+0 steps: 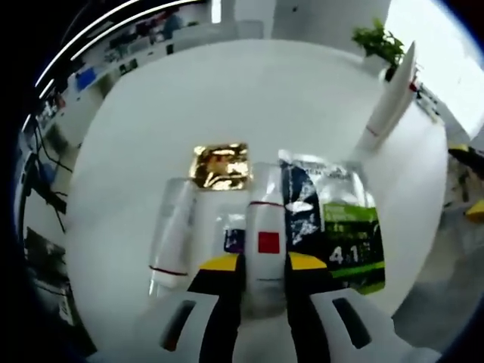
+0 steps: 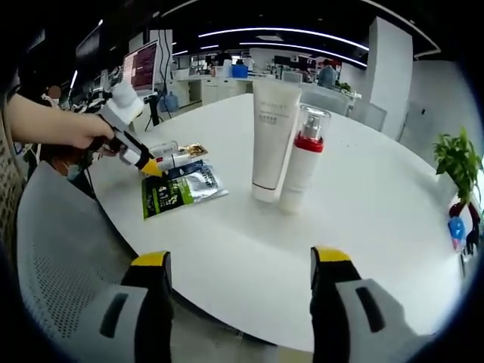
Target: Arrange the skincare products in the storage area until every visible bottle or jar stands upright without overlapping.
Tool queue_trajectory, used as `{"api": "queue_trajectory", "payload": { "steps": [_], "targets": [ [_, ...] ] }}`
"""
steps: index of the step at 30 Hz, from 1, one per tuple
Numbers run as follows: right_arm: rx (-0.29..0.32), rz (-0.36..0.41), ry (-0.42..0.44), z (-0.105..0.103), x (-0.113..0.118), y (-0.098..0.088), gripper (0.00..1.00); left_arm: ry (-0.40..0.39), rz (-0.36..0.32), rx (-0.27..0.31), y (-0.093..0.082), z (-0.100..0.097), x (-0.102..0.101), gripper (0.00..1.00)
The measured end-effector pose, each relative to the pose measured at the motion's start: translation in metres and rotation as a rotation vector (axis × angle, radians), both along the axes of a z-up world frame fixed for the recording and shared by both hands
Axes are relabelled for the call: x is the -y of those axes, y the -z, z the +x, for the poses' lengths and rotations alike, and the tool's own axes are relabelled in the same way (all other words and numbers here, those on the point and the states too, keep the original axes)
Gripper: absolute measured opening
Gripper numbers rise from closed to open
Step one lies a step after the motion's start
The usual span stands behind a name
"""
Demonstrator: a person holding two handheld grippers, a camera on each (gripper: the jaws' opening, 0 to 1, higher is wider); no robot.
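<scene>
L gripper [image 1: 265, 265] fingers clamp red-label tube [image 1: 264, 242] lying among sachets [image 1: 333, 227] on bench [image 1: 249, 98]. Lift straight, stand beside upright tube [image 2: 272, 136], pump bottle [image 2: 304, 159]. R gripper [image 2: 240, 265] fingers apart, empty.

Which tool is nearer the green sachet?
Left. The left tool is at the green sachet, shut on a small white bottle lying beside it. The right tool is open, off the table edge.

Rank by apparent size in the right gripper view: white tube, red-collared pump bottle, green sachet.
1. white tube, tallest.
2. red-collared pump bottle, beside it, shorter and slimmer.
3. green sachet, lying flat and seen at a slant, so its rank is unsure.
</scene>
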State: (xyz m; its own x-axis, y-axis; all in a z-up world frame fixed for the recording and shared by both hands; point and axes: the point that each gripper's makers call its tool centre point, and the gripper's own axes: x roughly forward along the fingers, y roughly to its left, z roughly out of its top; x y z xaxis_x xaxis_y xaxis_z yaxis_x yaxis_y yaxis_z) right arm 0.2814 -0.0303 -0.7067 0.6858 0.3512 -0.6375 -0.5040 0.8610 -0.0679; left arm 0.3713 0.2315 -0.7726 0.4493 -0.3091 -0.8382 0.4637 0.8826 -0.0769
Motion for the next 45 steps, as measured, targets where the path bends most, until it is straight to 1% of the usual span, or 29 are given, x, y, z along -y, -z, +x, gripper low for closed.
{"api": "queue_trajectory", "payload": {
  "steps": [3,11,16,19,28,29,30,32,34,38,41,45],
  "targets": [
    [0.001,0.000,-0.001,0.000,0.000,0.000,0.75,-0.018,-0.023,-0.003,-0.002,-0.001,0.001,0.19],
    [0.000,0.004,-0.009,0.000,-0.002,0.000,0.75,-0.044,-0.045,0.009,-0.009,-0.005,-0.002,0.18],
    [-0.002,0.011,-0.019,-0.001,-0.004,-0.001,0.75,-0.064,-0.069,0.029,-0.018,-0.010,-0.002,0.18],
    [-0.005,0.014,-0.030,-0.002,-0.006,-0.001,0.74,-0.082,-0.099,0.056,-0.029,-0.013,0.000,0.18],
    [-0.009,0.030,-0.049,-0.004,-0.011,-0.002,0.74,-0.091,-0.182,0.101,-0.050,-0.024,0.017,0.18],
    [-0.013,0.039,-0.051,-0.004,-0.011,-0.002,0.74,-0.090,-0.191,0.107,-0.053,-0.026,0.020,0.18],
    [-0.025,0.070,-0.047,-0.004,-0.013,-0.003,0.73,-0.088,-0.197,0.111,-0.055,-0.027,0.022,0.18],
    [-0.028,0.110,-0.028,-0.004,-0.013,-0.008,0.73,-0.087,-0.218,0.120,-0.060,-0.031,0.027,0.18],
    [-0.033,0.132,-0.017,-0.004,-0.013,-0.010,0.72,-0.095,-0.246,0.128,-0.064,-0.035,0.033,0.18],
    [-0.034,0.127,-0.018,-0.005,-0.014,-0.010,0.71,-0.094,-0.297,0.134,-0.073,-0.047,0.045,0.18],
    [-0.029,0.112,-0.032,-0.006,-0.016,-0.009,0.71,-0.094,-0.312,0.142,-0.078,-0.054,0.050,0.18],
    [-0.037,0.122,-0.037,-0.006,-0.017,-0.009,0.70,-0.095,-0.324,0.152,-0.082,-0.062,0.052,0.18]
  ]
}}
